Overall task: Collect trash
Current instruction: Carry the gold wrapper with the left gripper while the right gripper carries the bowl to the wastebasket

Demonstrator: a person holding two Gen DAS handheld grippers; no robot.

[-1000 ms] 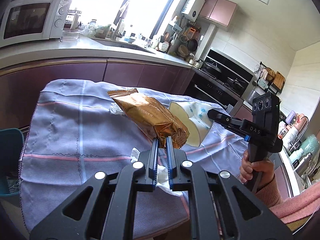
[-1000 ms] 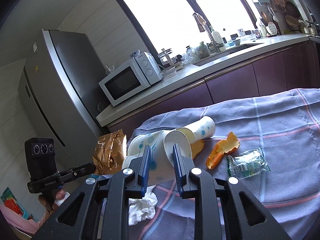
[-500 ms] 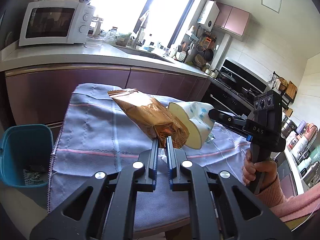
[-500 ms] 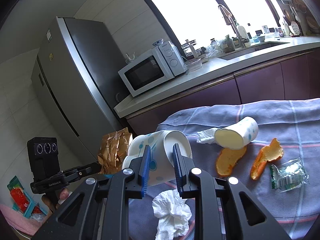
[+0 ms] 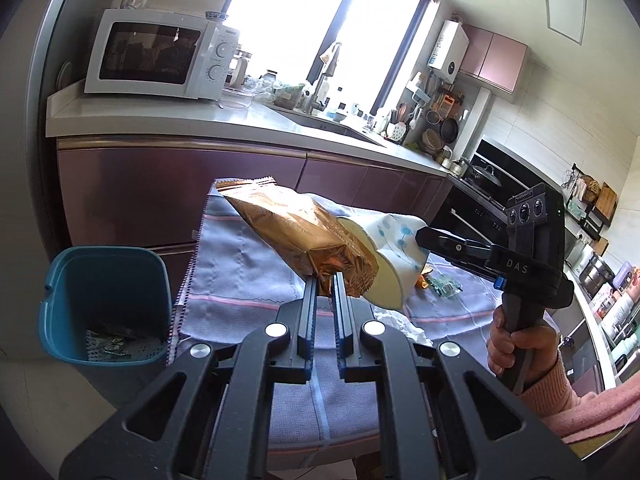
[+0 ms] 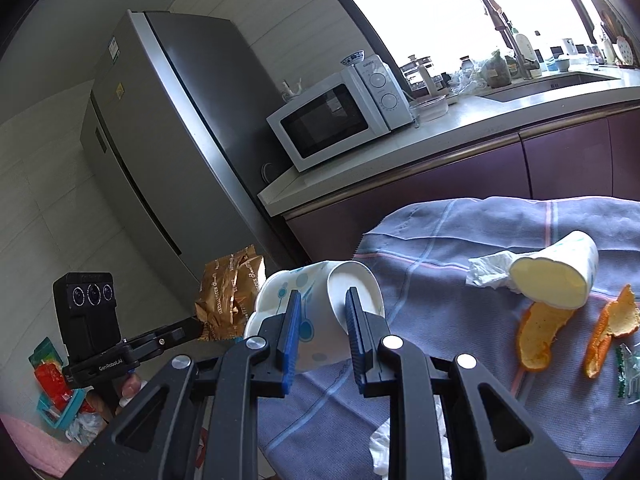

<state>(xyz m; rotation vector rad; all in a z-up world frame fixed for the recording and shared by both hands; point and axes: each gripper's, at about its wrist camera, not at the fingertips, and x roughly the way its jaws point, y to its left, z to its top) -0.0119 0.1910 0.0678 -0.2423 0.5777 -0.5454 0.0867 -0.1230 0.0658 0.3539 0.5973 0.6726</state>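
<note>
My left gripper (image 5: 325, 280) is shut on the bottom edge of a gold snack bag (image 5: 298, 236) and holds it in the air over the table's left end; the bag also shows in the right wrist view (image 6: 232, 294). My right gripper (image 6: 320, 300) is shut on a white paper cup with blue dots (image 6: 316, 320), also lifted, just right of the bag (image 5: 394, 256). A blue trash bin (image 5: 106, 304) stands on the floor left of the table, with some trash inside.
On the blue-grey cloth (image 6: 460, 320) lie a second paper cup (image 6: 560, 276), a crumpled tissue (image 6: 486, 270), two orange peels (image 6: 538, 332), a clear wrapper (image 6: 630, 368) and another tissue (image 6: 384, 444). Behind are the purple cabinets, microwave (image 5: 156, 60) and fridge (image 6: 168, 140).
Both grippers have swung left with the bag and the cup still held. The blue bin has come fully into the left wrist view.
</note>
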